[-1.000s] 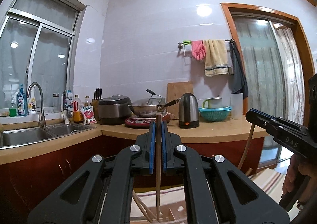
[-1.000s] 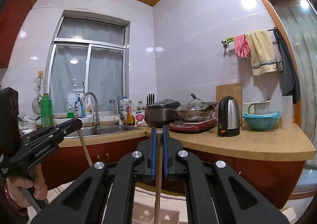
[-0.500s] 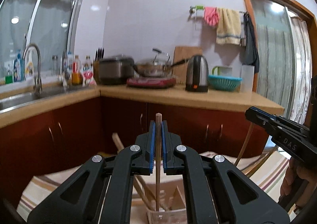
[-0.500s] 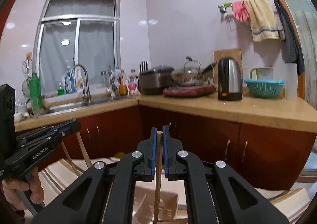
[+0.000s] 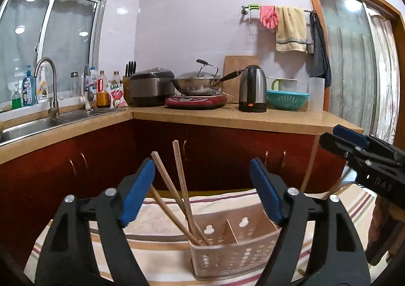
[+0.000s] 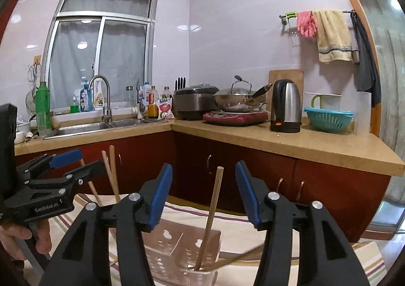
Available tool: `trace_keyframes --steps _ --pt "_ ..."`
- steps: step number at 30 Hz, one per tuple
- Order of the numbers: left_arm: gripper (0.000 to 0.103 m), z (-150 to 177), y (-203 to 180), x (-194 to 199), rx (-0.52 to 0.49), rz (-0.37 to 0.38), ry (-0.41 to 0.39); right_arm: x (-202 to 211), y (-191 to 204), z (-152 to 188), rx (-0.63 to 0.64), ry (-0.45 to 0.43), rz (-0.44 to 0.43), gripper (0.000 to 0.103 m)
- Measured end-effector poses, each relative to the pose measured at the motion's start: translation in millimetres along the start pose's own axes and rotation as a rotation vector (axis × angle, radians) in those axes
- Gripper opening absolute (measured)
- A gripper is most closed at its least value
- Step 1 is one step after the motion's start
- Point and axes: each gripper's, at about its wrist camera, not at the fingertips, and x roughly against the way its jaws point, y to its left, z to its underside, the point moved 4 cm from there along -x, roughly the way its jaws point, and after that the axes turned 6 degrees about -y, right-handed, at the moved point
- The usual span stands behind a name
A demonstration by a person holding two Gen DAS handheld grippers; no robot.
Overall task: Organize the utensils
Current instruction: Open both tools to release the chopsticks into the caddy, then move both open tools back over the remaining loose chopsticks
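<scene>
A pale pink perforated utensil caddy (image 5: 234, 253) stands on a striped cloth. In the left wrist view several wooden chopsticks (image 5: 181, 186) lean in its left compartment. My left gripper (image 5: 202, 193) is open and empty just above them. In the right wrist view my right gripper (image 6: 203, 197) is open around a chopstick (image 6: 211, 212) that stands in the caddy (image 6: 182, 253), apart from both pads; another chopstick lies low to the right. Each gripper also shows in the other's view: the right gripper (image 5: 364, 157) and the left gripper (image 6: 48, 184).
The striped cloth (image 5: 162, 225) covers the table below. Behind are red cabinets and a wooden counter (image 5: 227, 116) with a sink (image 5: 30, 126), rice cooker, wok, kettle (image 5: 253, 88) and a teal colander. A glass door is at the right.
Both grippers were shut on upright chopsticks; now both are open and the chopsticks stand loose in the caddy. Both views have tilted down toward the caddy.
</scene>
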Motion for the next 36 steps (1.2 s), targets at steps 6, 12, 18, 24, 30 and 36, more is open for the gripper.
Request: trace_keyframes --steps 6,12,18,24,30,36 --pt "0.084 8 2 40 -0.007 -0.018 0.019 43 2 -5 -0.005 -0.009 0.004 0.057" --pt "0.085 42 9 87 0.046 -0.029 0.091 87 3 26 -0.027 0.06 0.02 0.057" --pt "0.085 94 7 130 0.06 -0.049 0.187 128 2 80 -0.061 0.162 0.045 0.057" --pt "0.085 140 1 164 0.055 -0.057 0.285 162 0 129 -0.075 0.25 0.069 0.056" --pt "0.082 170 -4 188 0.056 -0.051 0.352 189 -7 173 -0.103 0.34 0.091 0.051" --pt "0.07 200 -8 203 0.06 -0.034 0.432 208 -13 199 -0.122 0.387 0.117 0.047"
